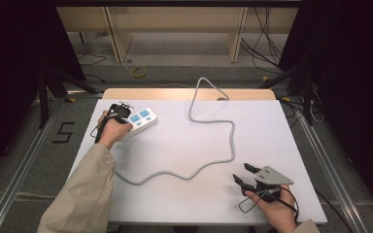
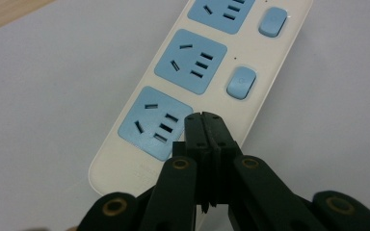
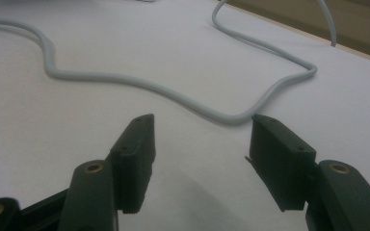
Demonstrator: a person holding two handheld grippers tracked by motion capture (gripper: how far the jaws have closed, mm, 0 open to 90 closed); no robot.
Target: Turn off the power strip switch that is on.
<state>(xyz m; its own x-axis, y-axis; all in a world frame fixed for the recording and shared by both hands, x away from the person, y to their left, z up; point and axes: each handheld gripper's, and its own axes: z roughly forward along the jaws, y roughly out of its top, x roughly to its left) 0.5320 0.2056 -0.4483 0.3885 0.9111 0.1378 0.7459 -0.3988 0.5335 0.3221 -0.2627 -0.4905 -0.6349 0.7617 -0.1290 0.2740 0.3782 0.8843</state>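
A white power strip [image 1: 142, 119] with blue sockets lies at the table's far left. Its grey cable [image 1: 233, 141] snakes across the white tabletop [image 1: 272, 126] and off the far edge. My left gripper [image 1: 121, 109] hovers at the strip's left end, held by a hand in a beige sleeve. In the left gripper view the jaws [image 2: 204, 118] are pressed together with nothing between them, their tips over the strip [image 2: 265, 62] just beside the nearest socket [image 2: 154, 122]. My right gripper [image 1: 240, 172] rests near the front right edge. Its jaws [image 3: 200, 130] stand apart and empty, pointing at a bend of the cable [image 3: 173, 91].
Two blue buttons [image 2: 241, 82] sit beside the farther sockets. Behind the table are a wooden bench, floor cables and a yellow tape roll [image 1: 138, 73]. Black stands flank both sides, and a "5" [image 1: 64, 132] is marked on the floor at left.
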